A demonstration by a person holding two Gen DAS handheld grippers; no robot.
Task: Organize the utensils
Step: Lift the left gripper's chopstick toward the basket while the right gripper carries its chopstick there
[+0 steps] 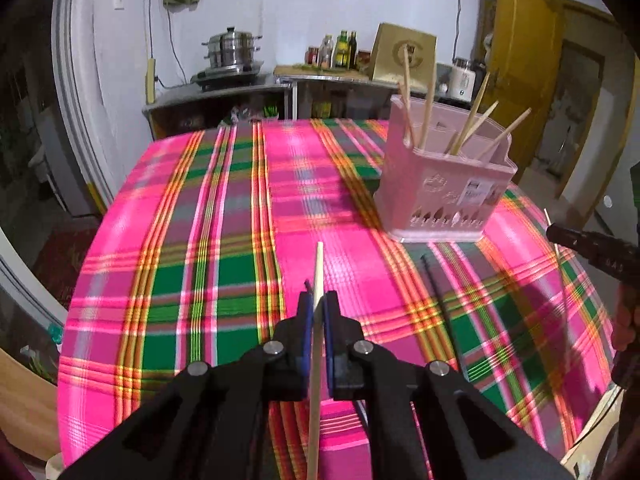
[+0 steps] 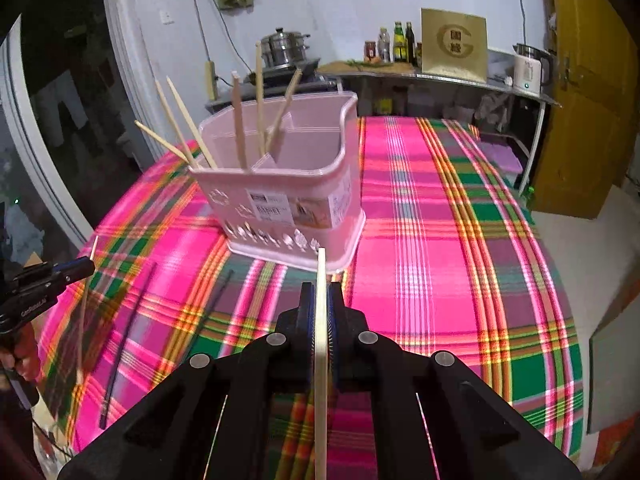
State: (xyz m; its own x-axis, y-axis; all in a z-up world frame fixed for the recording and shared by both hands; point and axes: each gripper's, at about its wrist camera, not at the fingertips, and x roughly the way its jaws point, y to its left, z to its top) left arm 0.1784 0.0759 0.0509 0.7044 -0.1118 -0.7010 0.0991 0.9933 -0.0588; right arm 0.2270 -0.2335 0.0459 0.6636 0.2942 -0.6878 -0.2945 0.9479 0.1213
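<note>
My left gripper point(image 1: 318, 304) has its jaws clamped on a pale wooden chopstick point(image 1: 317, 344) that runs lengthwise between the pads. My right gripper point(image 2: 321, 300) grips another chopstick point(image 2: 321, 344) the same way. Both are raised above the plaid-covered counter point(image 1: 192, 240). The pink utensil holder point(image 2: 288, 196) stands near the counter's middle, just ahead of my right jaws, with several chopsticks leaning in its compartments. Two dark chopsticks point(image 2: 124, 344) lie flat on the cloth between my grippers, toward the near edge.
</note>
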